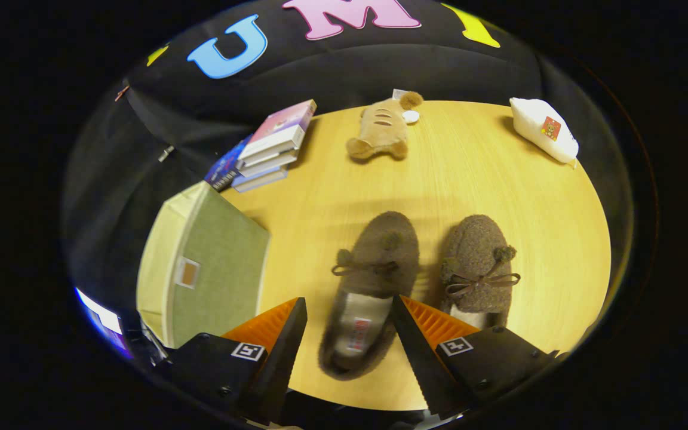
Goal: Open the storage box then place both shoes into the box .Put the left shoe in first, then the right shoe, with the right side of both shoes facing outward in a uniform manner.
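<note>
Gripper view: we find the gripper (349, 310) open astride the left shoe (368, 292), right shoe (475, 266) alongside. Box (206, 266) remains closed; grasping now risks breaking the sequence.

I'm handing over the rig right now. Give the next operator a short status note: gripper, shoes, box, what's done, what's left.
Gripper: open, holding nothing, fingers spread either side of the left shoe's heel.
Left shoe: on the table, between the fingers.
Right shoe: beside it, toes pointing the same way.
Storage box: green, at the table's edge beside the book stack; lid looks closed.
Done: nothing visible.
Left: open box, put in left shoe, then right, right sides outward.
</note>
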{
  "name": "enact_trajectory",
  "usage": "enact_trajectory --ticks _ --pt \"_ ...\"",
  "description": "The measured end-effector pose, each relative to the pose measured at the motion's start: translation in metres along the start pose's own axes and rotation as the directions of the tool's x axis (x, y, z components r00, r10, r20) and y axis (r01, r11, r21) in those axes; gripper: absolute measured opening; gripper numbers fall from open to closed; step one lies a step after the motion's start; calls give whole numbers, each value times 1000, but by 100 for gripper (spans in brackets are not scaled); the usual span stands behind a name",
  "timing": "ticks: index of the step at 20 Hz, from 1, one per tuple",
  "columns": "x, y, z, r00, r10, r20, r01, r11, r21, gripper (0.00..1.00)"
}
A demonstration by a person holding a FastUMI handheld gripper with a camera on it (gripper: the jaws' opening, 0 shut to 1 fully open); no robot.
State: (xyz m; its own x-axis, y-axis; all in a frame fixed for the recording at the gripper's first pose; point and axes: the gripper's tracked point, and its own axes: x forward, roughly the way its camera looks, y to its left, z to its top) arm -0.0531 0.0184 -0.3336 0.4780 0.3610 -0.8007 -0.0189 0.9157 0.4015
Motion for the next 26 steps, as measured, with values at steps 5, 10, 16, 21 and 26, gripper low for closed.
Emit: enact_trajectory --ticks 5,10,16,21,26 --pt "32 -25 -8 991 -131 -10 129 985 -115 80" --pt "54 -33 -5 978 -206 0 206 975 -78 67" --pt "51 -54 -2 958 -287 -20 287 958 11 5" --pt "28 -39 3 968 -252 2 251 965 76 5" --pt "-14 0 31 976 -209 56 202 974 106 5"
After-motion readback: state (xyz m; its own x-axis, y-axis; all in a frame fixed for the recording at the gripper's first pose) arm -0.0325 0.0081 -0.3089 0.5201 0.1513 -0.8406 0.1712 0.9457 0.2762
